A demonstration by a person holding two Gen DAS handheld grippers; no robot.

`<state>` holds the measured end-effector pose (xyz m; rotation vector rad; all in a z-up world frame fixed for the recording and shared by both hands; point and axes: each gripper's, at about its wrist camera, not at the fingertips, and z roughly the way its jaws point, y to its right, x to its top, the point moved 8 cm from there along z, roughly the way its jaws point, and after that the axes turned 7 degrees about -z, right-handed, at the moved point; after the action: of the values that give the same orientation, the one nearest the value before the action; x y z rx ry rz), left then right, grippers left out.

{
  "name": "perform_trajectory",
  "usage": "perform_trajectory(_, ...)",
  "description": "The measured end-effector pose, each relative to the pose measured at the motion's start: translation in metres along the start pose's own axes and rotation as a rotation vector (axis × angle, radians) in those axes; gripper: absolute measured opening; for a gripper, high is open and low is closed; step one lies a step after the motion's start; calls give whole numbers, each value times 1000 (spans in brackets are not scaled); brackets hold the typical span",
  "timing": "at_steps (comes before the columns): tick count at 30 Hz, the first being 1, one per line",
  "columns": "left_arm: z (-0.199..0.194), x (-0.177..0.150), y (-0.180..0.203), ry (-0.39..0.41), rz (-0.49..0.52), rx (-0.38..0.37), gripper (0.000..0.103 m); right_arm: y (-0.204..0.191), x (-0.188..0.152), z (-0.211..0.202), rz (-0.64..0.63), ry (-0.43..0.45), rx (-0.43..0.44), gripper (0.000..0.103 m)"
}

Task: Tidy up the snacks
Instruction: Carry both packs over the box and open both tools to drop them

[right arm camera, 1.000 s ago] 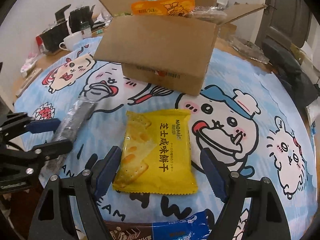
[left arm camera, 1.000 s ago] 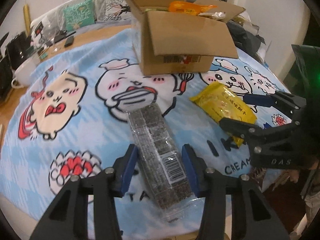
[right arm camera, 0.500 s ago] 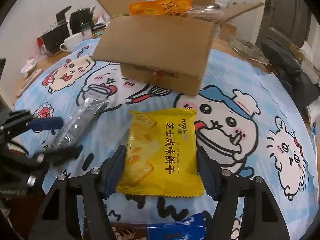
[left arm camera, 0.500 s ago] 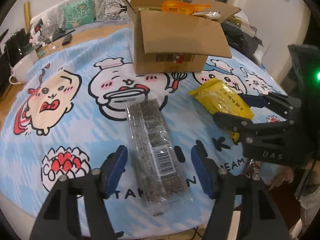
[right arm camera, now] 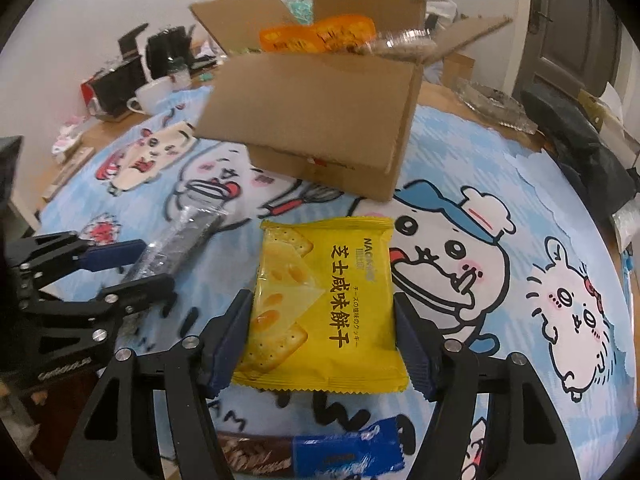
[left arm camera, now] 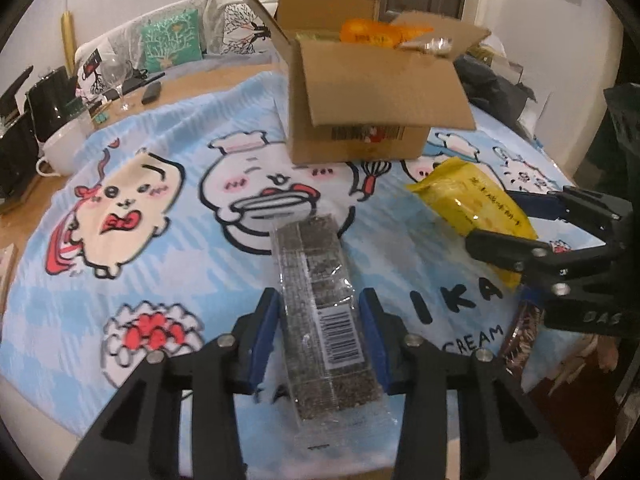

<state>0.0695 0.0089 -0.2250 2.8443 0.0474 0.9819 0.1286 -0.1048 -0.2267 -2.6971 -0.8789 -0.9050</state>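
A long clear pack of dark sesame bars (left arm camera: 320, 300) lies on the cartoon tablecloth; it also shows in the right wrist view (right arm camera: 176, 244). My left gripper (left arm camera: 320, 334) is shut on it, pads against both sides. A yellow cracker packet (right arm camera: 326, 304) lies right of it, also in the left wrist view (left arm camera: 476, 204). My right gripper (right arm camera: 324, 344) is shut on the packet, pads touching its edges. An open cardboard box (left arm camera: 360, 92) holding an orange packet (left arm camera: 372, 34) stands behind; it also shows in the right wrist view (right arm camera: 320, 120).
A blue and brown snack bar (right arm camera: 320, 454) lies at the table's near edge. A white mug (left arm camera: 60, 152), black kettles and a wine glass (left arm camera: 120, 80) stand at the far left. Dark bags (right arm camera: 580, 148) lie at the right. Cushions sit on a sofa behind.
Both grippers closed in: the left jaws narrowed onto the sesame pack, the right jaws narrowed onto the yellow packet. Both views moved slightly forward toward the box.
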Motion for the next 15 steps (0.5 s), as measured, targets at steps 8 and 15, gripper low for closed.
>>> perform_trajectory(8, -69, 28, -33, 122, -15, 10, 38, -16, 18, -60, -89, 91, 64, 65)
perform_trajectory(15, -125, 83, -30, 274, 12, -15, 38, -2, 56, -105, -103, 193, 49, 65)
